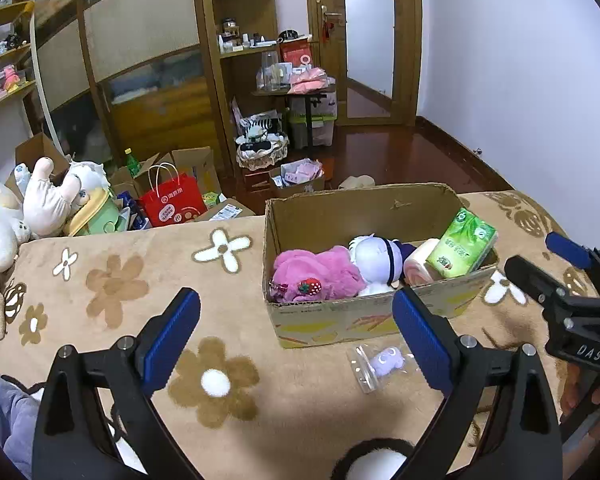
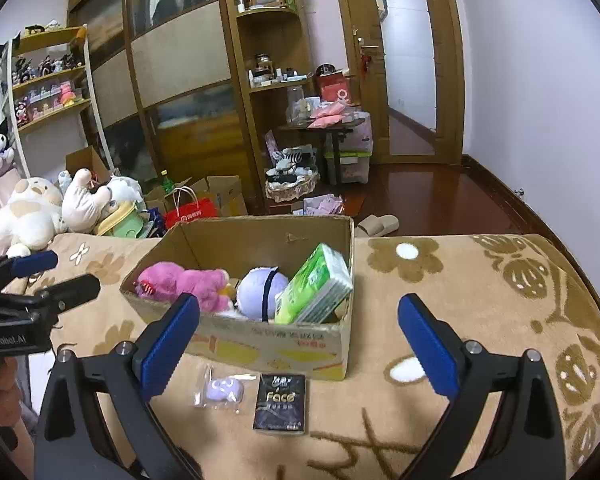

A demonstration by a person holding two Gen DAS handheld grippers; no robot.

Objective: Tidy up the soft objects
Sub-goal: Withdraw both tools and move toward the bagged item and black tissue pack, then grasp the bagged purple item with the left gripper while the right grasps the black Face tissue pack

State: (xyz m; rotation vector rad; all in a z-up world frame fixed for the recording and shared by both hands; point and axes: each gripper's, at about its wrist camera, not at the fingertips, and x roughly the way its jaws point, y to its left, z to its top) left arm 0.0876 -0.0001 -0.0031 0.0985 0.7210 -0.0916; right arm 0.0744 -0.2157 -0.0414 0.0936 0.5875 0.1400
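A cardboard box stands on the flowered blanket. It holds a pink plush, a white-and-purple plush, a pink roll and a green tissue pack. In front of the box lie a small purple soft toy in a clear bag and a black "Face" packet. My left gripper is open and empty, near side of the box. My right gripper is open and empty, above the packet and bag.
The tan flowered blanket covers the bed. Large plush toys lie at the left edge. On the floor beyond are cardboard boxes, a red paper bag, a basket, shelves and a door.
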